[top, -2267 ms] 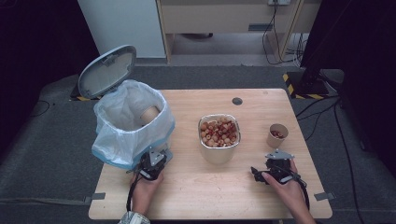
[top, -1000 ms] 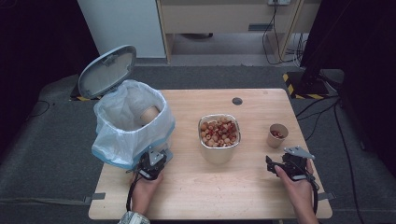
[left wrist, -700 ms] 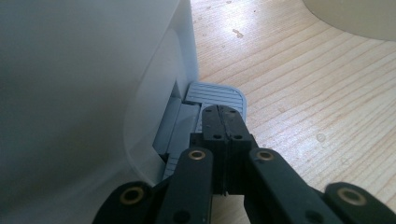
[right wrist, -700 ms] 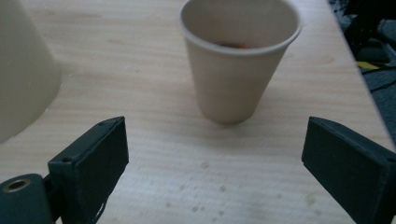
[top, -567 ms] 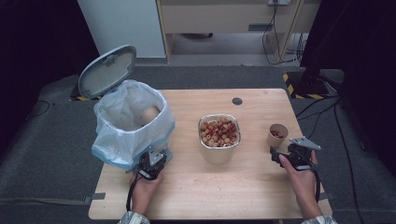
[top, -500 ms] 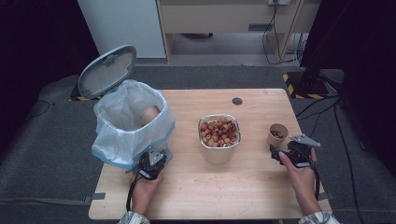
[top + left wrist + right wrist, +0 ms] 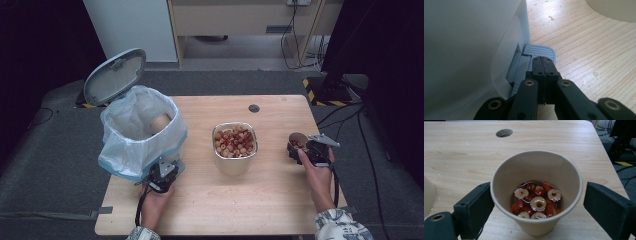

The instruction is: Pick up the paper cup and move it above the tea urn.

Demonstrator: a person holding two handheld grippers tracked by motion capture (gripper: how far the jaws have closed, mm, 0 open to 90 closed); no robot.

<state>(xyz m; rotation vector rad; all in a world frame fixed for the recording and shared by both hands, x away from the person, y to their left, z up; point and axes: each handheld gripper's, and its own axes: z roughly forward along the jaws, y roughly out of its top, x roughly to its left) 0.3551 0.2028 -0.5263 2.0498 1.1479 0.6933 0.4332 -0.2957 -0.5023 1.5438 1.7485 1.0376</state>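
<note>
A brown paper cup (image 7: 534,166) holding pale rings and red berries (image 7: 525,193) in liquid stands near the table's right edge (image 7: 295,138). My right gripper (image 7: 539,203) (image 7: 299,149) is open around it. Its jaws have just been closing; the left one is at the cup's wall and the right one stands clear. My left gripper (image 7: 543,62) (image 7: 168,167) is shut with nothing in it, its tips on the grey pedal (image 7: 540,51) of a bag-lined bin (image 7: 125,155). The bin's lid (image 7: 114,76) is up.
A metal bowl (image 7: 234,164) of the same rings and berries stands mid-table. Another paper cup (image 7: 160,121) lies inside the bin. A cable hole (image 7: 254,108) is at the table's far side. The wooden tabletop (image 7: 240,200) ends just right of my right hand.
My right hand has moved away from the front edge and to the right, up to the paper cup, and its jaws now flank it. The left hand has stayed put.
</note>
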